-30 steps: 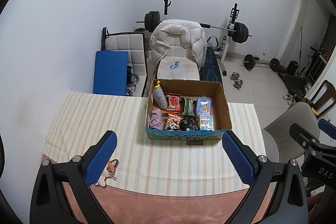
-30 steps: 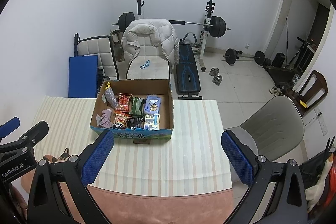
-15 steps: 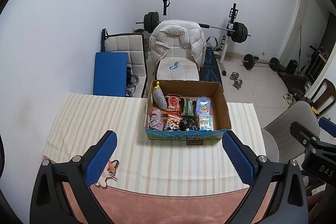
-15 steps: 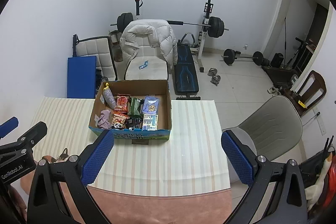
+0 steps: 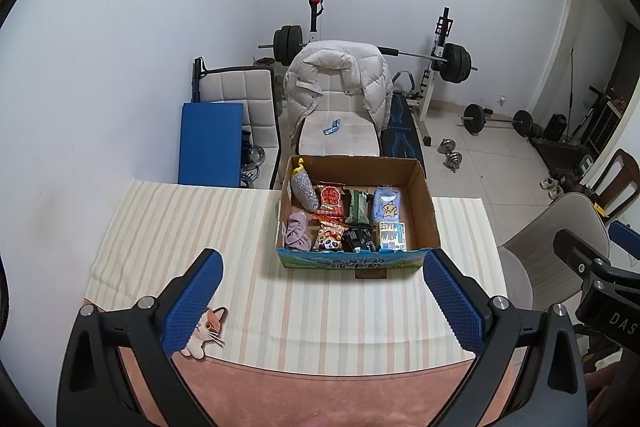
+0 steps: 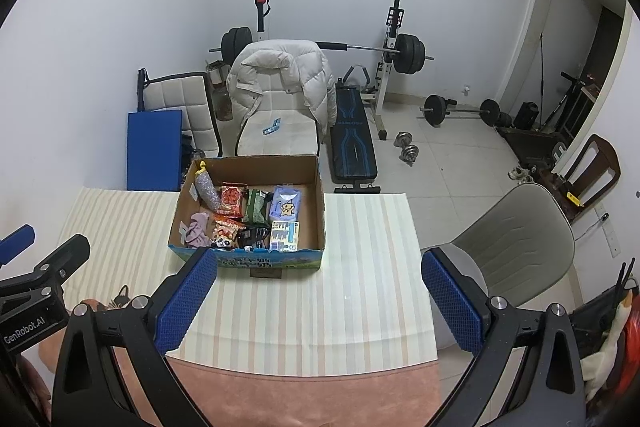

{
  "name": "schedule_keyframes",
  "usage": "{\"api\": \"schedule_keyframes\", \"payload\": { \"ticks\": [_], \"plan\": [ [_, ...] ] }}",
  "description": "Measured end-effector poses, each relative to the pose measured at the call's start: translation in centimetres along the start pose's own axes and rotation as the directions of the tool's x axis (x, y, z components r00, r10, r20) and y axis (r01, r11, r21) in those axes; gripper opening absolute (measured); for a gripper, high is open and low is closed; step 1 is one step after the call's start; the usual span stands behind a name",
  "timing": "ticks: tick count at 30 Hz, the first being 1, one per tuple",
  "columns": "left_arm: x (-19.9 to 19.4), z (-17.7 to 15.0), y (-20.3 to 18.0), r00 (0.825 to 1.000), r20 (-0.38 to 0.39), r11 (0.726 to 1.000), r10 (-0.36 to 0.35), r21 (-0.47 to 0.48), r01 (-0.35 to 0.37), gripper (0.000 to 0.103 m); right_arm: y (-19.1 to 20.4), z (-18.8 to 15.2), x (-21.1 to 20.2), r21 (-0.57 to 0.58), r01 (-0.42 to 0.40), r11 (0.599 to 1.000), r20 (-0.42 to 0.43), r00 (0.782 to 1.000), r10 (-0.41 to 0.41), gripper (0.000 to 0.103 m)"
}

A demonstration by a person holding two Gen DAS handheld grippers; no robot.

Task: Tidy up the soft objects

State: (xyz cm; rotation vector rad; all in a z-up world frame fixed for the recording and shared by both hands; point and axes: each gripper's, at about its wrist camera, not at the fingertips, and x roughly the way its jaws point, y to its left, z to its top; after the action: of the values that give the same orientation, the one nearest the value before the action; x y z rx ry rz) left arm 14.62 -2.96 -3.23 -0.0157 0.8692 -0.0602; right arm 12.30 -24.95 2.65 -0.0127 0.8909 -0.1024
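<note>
A cardboard box (image 5: pixel 424 203) stands on the striped tablecloth; it also shows in the right wrist view (image 6: pixel 320 211). It holds a grey glittery pouch (image 5: pixel 303 187), a red snack bag (image 5: pixel 330 201), a green packet (image 5: pixel 357 207), a blue tissue pack (image 5: pixel 385 206), a mauve cloth (image 5: pixel 297 231), a panda snack bag (image 5: pixel 331 237), a black packet (image 5: pixel 360 239) and a small white-blue pack (image 5: pixel 392 235). My left gripper (image 5: pixel 320 299) is open and empty, high above the table's near side. My right gripper (image 6: pixel 316 301) is open and empty, to the box's right.
A cat-shaped figure (image 5: pixel 204 331) lies at the tablecloth's near left edge. A chair with a white puffer jacket (image 5: pixel 340 83) stands behind the table, next to a blue mat (image 5: pixel 210 143) and a weight bench (image 6: pixel 354 139). A grey chair (image 6: pixel 516 239) stands at the table's right.
The right wrist view has shifted slightly, so the box sits a little further left in it. Nothing on the table has moved, and both grippers stay open.
</note>
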Motion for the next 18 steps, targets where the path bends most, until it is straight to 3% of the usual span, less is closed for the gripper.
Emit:
{"api": "schedule_keyframes", "payload": {
  "ticks": [18],
  "plan": [
    [-0.08, 0.05, -0.15, 1.0, 0.002, 1.0, 0.004, 0.008, -0.005, 0.103, -0.13, 0.53, -0.6, 0.0, -0.002, 1.0, -0.002, 1.0, 0.002, 0.103]
  ]
}}
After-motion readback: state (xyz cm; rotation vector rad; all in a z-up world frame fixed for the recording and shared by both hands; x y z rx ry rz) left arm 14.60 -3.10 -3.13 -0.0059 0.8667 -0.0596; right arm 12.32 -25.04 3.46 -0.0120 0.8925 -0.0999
